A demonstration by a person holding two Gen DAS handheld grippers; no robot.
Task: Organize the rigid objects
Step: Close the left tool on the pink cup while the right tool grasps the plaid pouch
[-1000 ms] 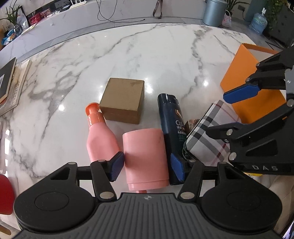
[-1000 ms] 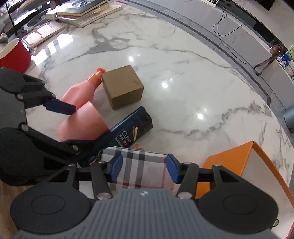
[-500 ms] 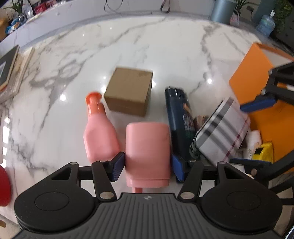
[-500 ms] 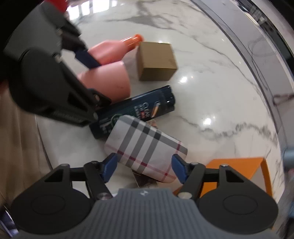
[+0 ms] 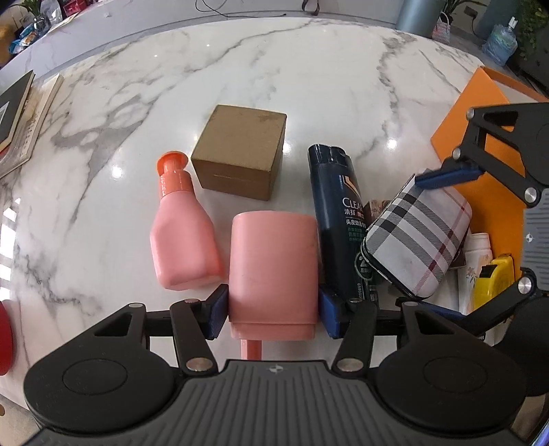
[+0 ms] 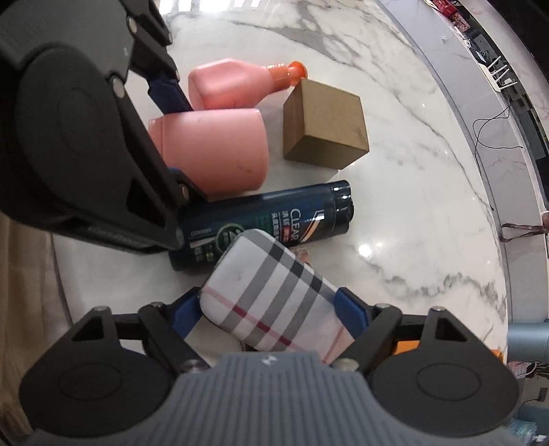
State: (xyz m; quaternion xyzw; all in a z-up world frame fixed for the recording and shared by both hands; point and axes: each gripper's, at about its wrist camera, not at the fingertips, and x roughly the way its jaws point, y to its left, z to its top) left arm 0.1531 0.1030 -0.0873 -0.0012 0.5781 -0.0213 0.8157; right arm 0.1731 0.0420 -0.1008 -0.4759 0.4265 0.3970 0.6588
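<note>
On the marble table (image 5: 308,68), both grippers hold something.
Left gripper (image 5: 272,308) clamps the pink cup (image 5: 272,260); right gripper (image 6: 271,314) clamps the plaid case (image 6: 271,295), tilted over the dark shampoo bottle (image 6: 260,223).

A white marble table (image 5: 308,75) veined in grey is seen. Stacked books (image 5: 17,116) are laid at its nine o'clock edge. A grey cylindrical bin (image 5: 417,15) and a water jug (image 5: 501,43) are placed beyond the one o'clock rim. A black cable (image 6: 494,133) is draped at two o'clock in the right wrist view.
</note>
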